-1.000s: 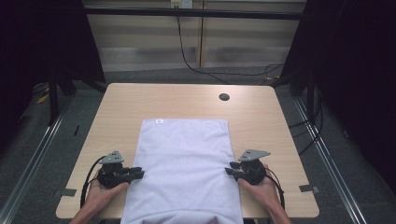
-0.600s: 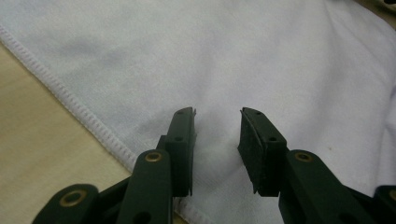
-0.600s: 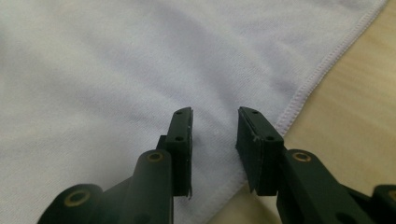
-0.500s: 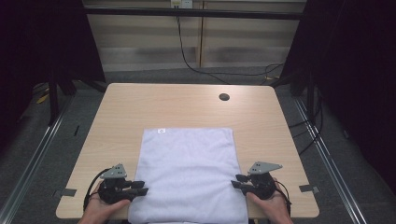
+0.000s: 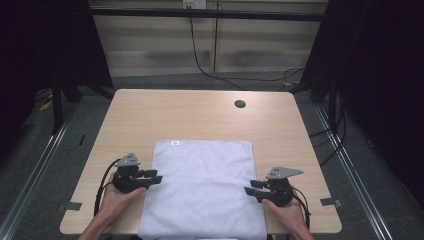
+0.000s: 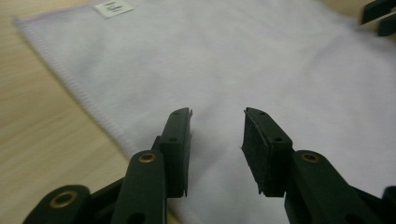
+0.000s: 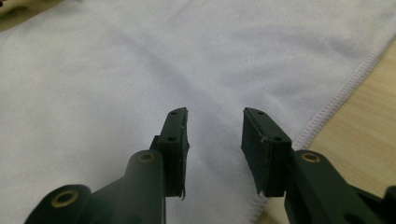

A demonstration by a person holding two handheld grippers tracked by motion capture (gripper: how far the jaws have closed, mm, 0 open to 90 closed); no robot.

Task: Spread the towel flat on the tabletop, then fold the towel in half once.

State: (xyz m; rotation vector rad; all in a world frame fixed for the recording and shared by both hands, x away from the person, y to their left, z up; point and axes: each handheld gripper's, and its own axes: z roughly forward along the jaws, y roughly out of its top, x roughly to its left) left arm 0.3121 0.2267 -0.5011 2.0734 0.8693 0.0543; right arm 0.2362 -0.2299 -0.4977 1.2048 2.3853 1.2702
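White cloth (image 5: 202, 187) lies flat on the desk (image 5: 200, 117), nearer the person's edge, its near hem hanging just over that edge; small label (image 5: 175, 143) sits at the far left corner. Left gripper (image 5: 151, 177) rests at the cloth's left hem, right gripper (image 5: 252, 188) at its right hem, each pointing inward across the fabric; a hand (image 5: 116, 200) backs the left one. Fingers (image 6: 180, 140) of the left gripper are released, a clear gap between the pads, cloth visible under and between them, nothing grasped; fingers (image 7: 259, 140) of the right gripper are likewise released over the stitched hem (image 7: 336, 105), grasping nothing.

Judgement: the step in hand appears to be taking hold of both side hems, likely for a fold or a lift; no grasp yet made.

Recommendations: lower each pair of fingers until the under pad slips beneath the hem, not merely onto the top face; close on the stitched border, which should hold better than the soft middle; take both sides level with one another so the cloth rises without skew; lift together and evenly, as an uneven pull would likely wrinkle it or drag it off the near edge.
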